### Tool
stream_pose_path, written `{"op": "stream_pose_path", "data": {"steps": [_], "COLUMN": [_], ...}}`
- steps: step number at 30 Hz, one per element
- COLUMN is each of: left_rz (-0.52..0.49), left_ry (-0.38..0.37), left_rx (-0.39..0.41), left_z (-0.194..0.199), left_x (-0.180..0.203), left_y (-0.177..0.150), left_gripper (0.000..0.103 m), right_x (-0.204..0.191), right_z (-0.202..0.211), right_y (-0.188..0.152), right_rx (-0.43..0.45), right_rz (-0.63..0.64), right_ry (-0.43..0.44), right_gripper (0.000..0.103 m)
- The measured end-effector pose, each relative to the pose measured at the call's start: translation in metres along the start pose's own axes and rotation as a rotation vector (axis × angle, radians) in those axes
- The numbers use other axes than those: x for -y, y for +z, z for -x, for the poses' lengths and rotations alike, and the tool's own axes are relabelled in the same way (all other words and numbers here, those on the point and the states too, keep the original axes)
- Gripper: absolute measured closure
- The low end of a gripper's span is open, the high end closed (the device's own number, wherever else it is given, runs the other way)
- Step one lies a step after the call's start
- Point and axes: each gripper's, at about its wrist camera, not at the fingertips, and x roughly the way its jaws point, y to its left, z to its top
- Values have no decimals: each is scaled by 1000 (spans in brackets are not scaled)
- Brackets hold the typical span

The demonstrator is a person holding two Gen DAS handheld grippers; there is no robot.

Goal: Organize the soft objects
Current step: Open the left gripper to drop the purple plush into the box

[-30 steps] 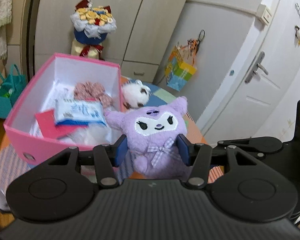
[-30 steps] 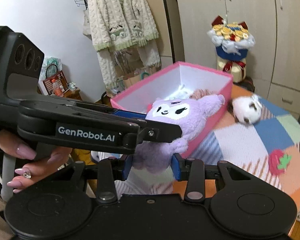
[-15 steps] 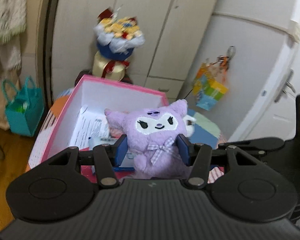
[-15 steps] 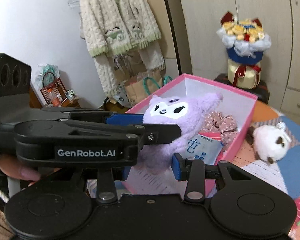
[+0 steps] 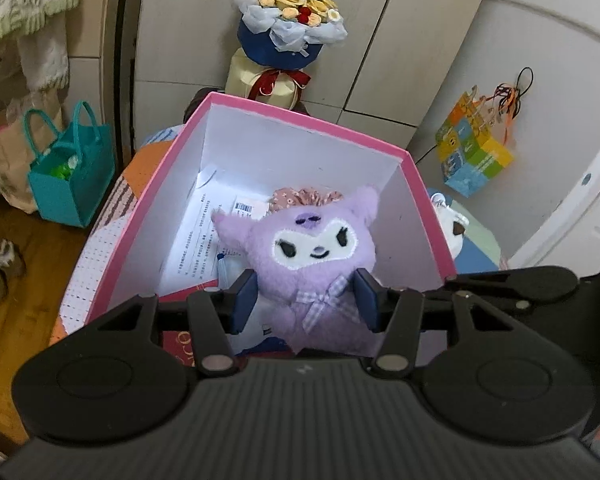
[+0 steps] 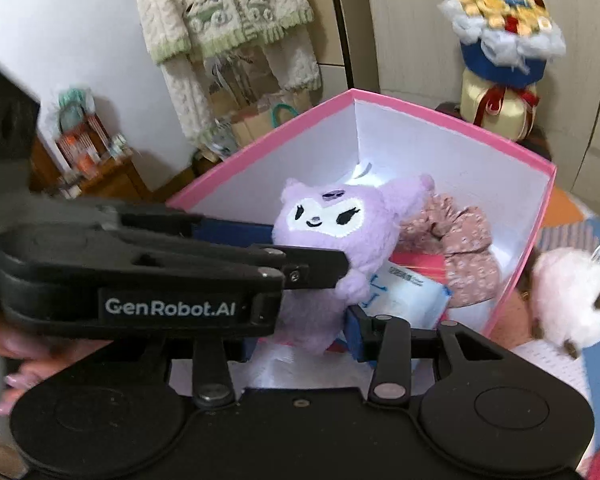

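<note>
Left wrist view: we see the left gripper [image 5: 306, 300] pinching the purple plush [image 5: 312, 256] at its flanks, held over the open pink box [image 5: 147, 216]. Printed papers [image 5: 203, 240] line the box floor (hidden from the other side).

Right wrist view: the right gripper [image 6: 300, 332] pinches the plush's lower body; its left pad is hidden. Only here do we see the floral scrunchie [image 6: 456, 240], a tissue packet [image 6: 404, 296], and the white plush [image 6: 572, 300] outside the box.
</note>
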Motion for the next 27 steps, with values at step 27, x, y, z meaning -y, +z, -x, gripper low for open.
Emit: {"op": "stream_pose_path", "data": {"steps": [27], "left_rz": [-319], "left_ry": [28], "left_rx": [218], "left_z": [156], "left_x": [55], "left_y": [-48], "left_gripper": [38], "right_x": [-53], "right_z": [124], "right_y": [-47], "right_rx": [174], "right_rz": [170], "right_ry": [-190], "right_gripper": [28]}}
